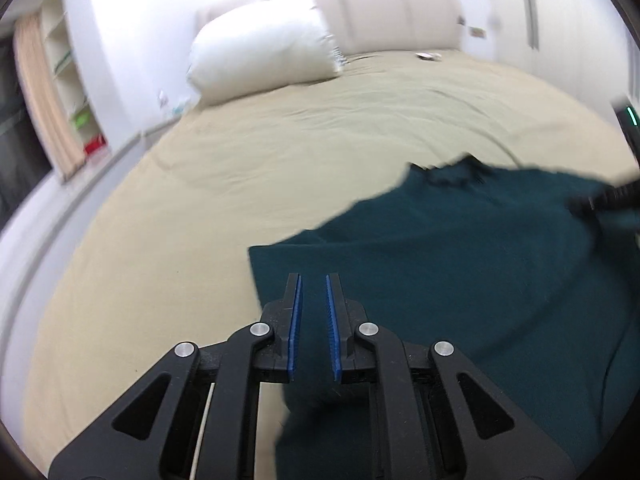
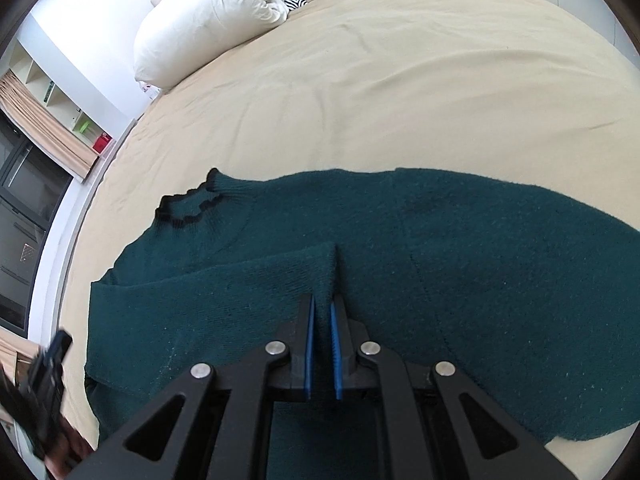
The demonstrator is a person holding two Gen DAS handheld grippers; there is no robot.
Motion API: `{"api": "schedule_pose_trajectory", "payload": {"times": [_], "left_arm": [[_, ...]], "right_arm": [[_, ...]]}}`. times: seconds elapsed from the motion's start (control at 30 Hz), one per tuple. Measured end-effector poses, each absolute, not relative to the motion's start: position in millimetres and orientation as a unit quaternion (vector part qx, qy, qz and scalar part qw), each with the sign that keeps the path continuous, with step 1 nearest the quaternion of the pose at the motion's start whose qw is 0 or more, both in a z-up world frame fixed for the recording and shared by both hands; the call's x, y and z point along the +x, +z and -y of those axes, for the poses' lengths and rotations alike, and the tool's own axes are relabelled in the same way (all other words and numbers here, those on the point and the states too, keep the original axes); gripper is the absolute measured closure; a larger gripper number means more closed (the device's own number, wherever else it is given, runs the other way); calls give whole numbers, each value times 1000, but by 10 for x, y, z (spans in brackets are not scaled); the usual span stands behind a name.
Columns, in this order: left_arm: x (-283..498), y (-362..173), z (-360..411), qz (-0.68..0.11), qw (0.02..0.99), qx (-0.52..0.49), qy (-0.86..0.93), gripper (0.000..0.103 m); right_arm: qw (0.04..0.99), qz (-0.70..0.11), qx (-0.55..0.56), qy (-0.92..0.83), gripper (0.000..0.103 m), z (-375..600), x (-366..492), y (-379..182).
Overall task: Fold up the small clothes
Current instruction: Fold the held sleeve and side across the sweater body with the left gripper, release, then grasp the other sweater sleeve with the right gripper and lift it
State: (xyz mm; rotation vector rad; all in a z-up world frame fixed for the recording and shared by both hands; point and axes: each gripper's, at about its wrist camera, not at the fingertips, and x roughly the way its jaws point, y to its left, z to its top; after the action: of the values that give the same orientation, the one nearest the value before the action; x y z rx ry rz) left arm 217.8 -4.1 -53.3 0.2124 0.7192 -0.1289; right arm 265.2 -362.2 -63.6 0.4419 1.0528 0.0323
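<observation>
We hold our left gripper (image 1: 314, 280) angled down toward the bed (image 1: 200, 200), its blue-padded fingers (image 1: 295, 320) drawn narrow, and the dark teal sweater (image 1: 460, 280) fills the slot between them. From the wrist view the knit runs up between the pads from below the fingertips, so we take it as pinched there, with the cloth's near left corner just beyond the left fingertip. Our right gripper (image 2: 323, 300) tilts more steeply down, its jaws likewise almost together, and a raised fold of the sweater (image 2: 440, 260) is nipped between the pads, forming a ridge that runs straight ahead of the fingertips.

The sweater is a thick, fuzzy knit, lying spread on the beige bed cover. Its ruffled collar (image 2: 188, 208), edged in black, sits ahead and to the left of the right fingertips; the body stretches away to their right. A layer is doubled over on the left of the right fingers. A white pillow (image 2: 208, 20) lies far ahead, well apart.
</observation>
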Motion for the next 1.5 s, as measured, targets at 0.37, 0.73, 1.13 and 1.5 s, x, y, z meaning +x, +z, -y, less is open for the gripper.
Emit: {"api": "schedule_pose_trajectory", "payload": {"times": [0.37,0.73,1.13,1.5], "left_arm": [[2674,-1139,-80,-436,890,129,-22,92],[2443,-948,6,-371,915,159,3,92],[2358,-947,111,-402,906,129,-25,92],[2096,-405,357,-355,912,-81,-191,0]], "right_arm": [[844,-495,206,0,96,3647,2658,-702],[871,-452,184,-56,94,3629,2428,-369],[862,-434,261,22,64,3624,1975,-415],[799,-276,491,-210,40,5836,-136,-456]]}}
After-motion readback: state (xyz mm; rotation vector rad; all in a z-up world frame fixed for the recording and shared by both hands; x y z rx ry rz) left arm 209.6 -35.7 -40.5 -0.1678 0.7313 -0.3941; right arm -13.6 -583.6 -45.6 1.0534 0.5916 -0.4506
